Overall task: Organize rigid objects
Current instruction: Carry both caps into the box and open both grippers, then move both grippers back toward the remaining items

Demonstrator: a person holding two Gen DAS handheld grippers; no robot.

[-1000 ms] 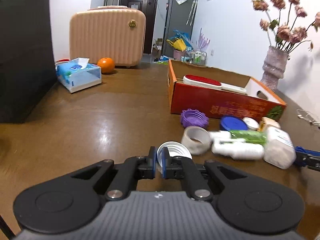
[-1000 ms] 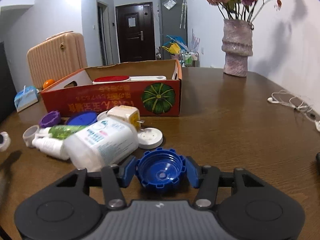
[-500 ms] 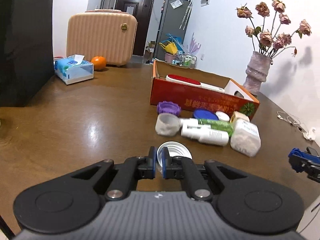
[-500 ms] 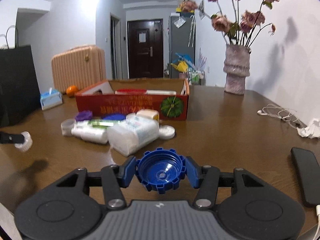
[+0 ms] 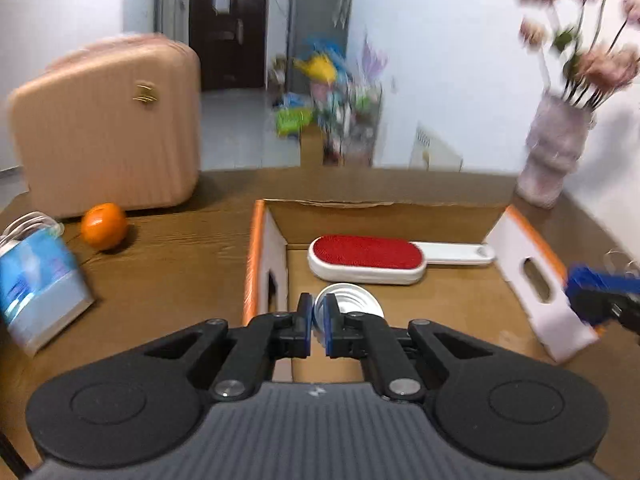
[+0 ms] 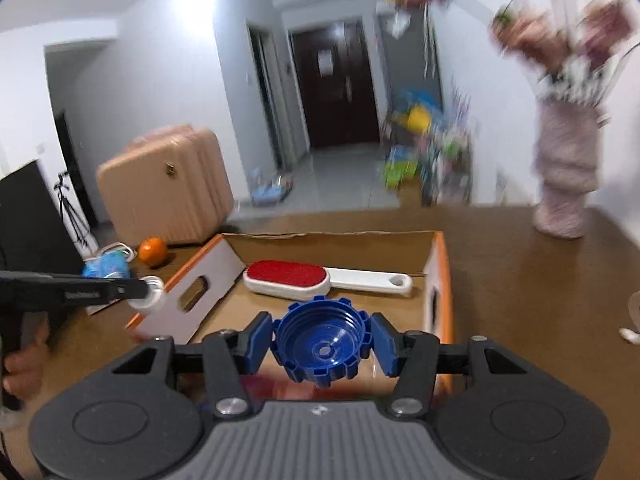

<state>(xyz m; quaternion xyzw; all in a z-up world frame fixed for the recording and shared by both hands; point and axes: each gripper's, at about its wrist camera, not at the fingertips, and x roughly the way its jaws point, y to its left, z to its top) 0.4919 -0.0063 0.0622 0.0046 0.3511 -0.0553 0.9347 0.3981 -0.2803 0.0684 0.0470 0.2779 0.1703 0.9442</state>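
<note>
The left gripper has its blue pads pressed together on the rim of a small round white lid with a silvery face, which projects just ahead of the fingertips. The right gripper pinches a blue ribbed plastic screw cap across its width, hollow side facing the camera, with both pads bearing on the notched edge.

Directly ahead of and below both grippers lies the open orange-and-white cardboard box. In the left wrist view the white lid sits over the near left part of the box floor; in the right wrist view the blue cap hangs over the near edge of the box, roughly central. Neither item touches the cardboard, as far as the blurred frames show.

Further ahead, against the far wall of the box, rests a white-handled lint brush with a red pad, the only item seen inside.

Judgement of progress: one item is stowed, two are carried and positioned for release, so the current step is the deposit. Other loose items are not in view, so the remaining quantity cannot be determined.

Beyond the box, to the left, stand an orange fruit, a blue tissue pack and a peach ribbed suitcase; to the right, a pale vase of dried flowers
</note>
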